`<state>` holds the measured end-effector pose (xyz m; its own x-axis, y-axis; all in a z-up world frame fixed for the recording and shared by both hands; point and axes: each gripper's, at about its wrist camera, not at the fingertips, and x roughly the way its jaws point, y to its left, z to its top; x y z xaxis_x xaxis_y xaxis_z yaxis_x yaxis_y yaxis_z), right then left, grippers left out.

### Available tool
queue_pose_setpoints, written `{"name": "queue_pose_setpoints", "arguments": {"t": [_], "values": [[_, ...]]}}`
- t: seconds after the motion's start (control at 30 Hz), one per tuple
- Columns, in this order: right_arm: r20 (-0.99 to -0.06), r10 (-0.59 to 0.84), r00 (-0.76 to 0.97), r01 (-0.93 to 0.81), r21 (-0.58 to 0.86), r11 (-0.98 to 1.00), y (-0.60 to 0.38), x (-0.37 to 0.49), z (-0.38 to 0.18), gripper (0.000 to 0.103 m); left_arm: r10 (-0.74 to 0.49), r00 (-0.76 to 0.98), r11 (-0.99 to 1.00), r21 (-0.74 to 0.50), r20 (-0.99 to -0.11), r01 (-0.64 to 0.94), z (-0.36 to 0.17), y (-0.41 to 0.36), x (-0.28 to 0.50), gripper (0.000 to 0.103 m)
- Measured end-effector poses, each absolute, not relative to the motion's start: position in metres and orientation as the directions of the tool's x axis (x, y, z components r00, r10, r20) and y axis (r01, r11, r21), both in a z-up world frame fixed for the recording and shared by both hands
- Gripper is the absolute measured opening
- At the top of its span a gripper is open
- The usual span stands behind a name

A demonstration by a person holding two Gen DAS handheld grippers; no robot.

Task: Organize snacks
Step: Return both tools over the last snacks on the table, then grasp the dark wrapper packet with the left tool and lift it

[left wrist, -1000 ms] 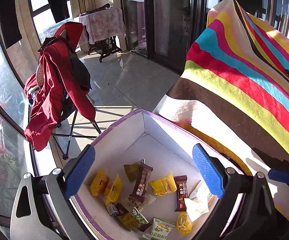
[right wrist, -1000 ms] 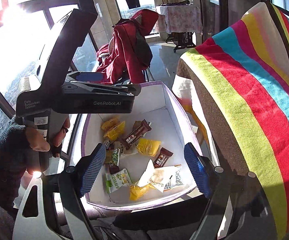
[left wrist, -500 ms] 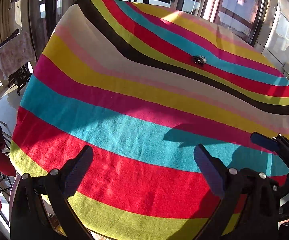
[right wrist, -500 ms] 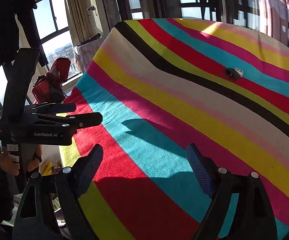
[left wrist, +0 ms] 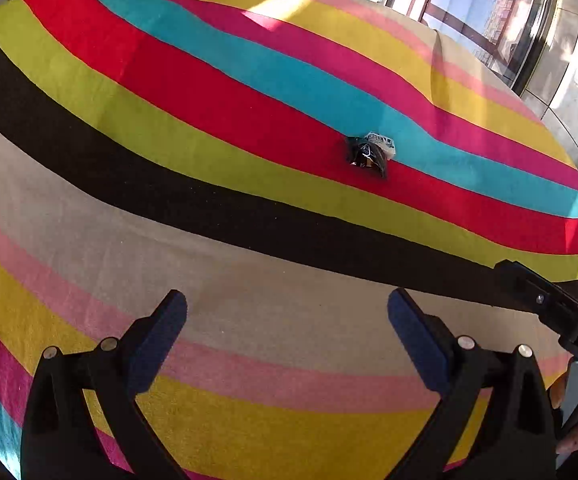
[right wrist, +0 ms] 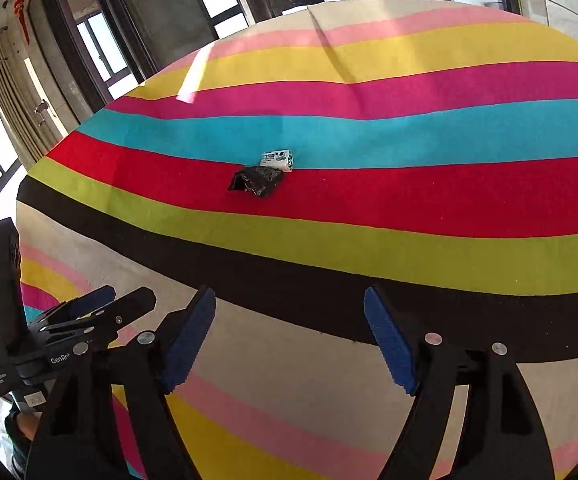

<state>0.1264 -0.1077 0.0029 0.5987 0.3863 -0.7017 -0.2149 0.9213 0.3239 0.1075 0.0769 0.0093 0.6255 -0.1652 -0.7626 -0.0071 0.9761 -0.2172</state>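
Observation:
Two small snacks lie together on the striped cloth: a black packet (left wrist: 366, 155) (right wrist: 257, 181) on the red stripe and a white packet (left wrist: 382, 142) (right wrist: 277, 159) touching it at the teal stripe's edge. My left gripper (left wrist: 287, 340) is open and empty, over the beige stripe, well short of the snacks. My right gripper (right wrist: 289, 342) is open and empty, also over the beige stripe, with the snacks ahead and slightly left. The left gripper's body shows at the lower left of the right wrist view (right wrist: 69, 320).
The striped cloth (left wrist: 217, 92) (right wrist: 429, 200) covers a wide table. Windows and dark frames (right wrist: 101, 40) stand beyond its far edge. The right gripper's body (left wrist: 557, 312) shows at the right edge of the left wrist view.
Both grippers have swung from the box of snacks beside the table to over the cloth and moved forward; the two packets now look much nearer. Both stay open.

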Motion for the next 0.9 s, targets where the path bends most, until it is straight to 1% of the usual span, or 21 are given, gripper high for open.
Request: {"name": "queue_pose_setpoints", "arguments": {"t": [0.13,0.2,0.4,0.5,0.57,0.6,0.63,0.67,0.73,0.83,0.9], "values": [[-0.707,0.377,0.599,-0.186,0.335,0.924,-0.086,0.177,0.007,0.063,-0.209,0.649,0.960,-0.281,-0.731,-0.007,0.009,0.087,0.103,0.100],[-0.712,0.360,0.603,-0.173,0.323,0.930,-0.073,0.201,0.009,0.062,-0.204,0.650,0.961,-0.276,-0.732,-0.009,0.008,0.087,0.103,0.101],[-0.753,0.302,0.585,-0.130,0.280,0.951,-0.039,0.253,0.006,0.061,-0.191,0.642,0.968,-0.251,-0.743,-0.003,0.009,0.080,0.105,0.101],[-0.787,0.244,0.566,-0.109,0.222,0.969,-0.020,0.270,0.001,0.061,-0.190,0.641,0.968,-0.250,-0.743,-0.003,0.009,0.079,0.107,0.101],[-0.820,0.160,0.550,-0.103,0.124,0.987,-0.005,0.277,-0.005,0.058,-0.194,0.642,0.967,-0.255,-0.742,-0.002,0.008,0.079,0.107,0.101],[-0.825,0.140,0.548,-0.105,0.098,0.990,0.000,0.278,-0.007,0.052,-0.199,0.643,0.965,-0.261,-0.739,-0.002,0.009,0.080,0.107,0.101],[-0.829,0.132,0.544,-0.115,0.081,0.990,0.003,0.277,-0.009,0.037,-0.204,0.645,0.963,-0.268,-0.736,-0.002,0.009,0.083,0.105,0.101],[-0.827,0.132,0.546,-0.130,0.071,0.989,0.003,0.274,-0.008,0.033,-0.211,0.648,0.961,-0.278,-0.732,-0.001,0.009,0.085,0.103,0.101],[-0.783,0.160,0.601,-0.124,0.107,0.986,-0.013,0.256,0.005,0.033,-0.226,0.653,0.954,-0.298,-0.723,0.000,0.008,0.088,0.102,0.101],[-0.719,0.251,0.648,-0.149,0.203,0.968,-0.051,0.213,0.025,0.033,-0.234,0.655,0.951,-0.310,-0.718,0.001,0.008,0.089,0.101,0.101],[-0.696,0.277,0.662,-0.178,0.212,0.961,-0.076,0.180,0.031,0.033,-0.225,0.652,0.955,-0.297,-0.724,0.000,0.008,0.088,0.102,0.101]]}}
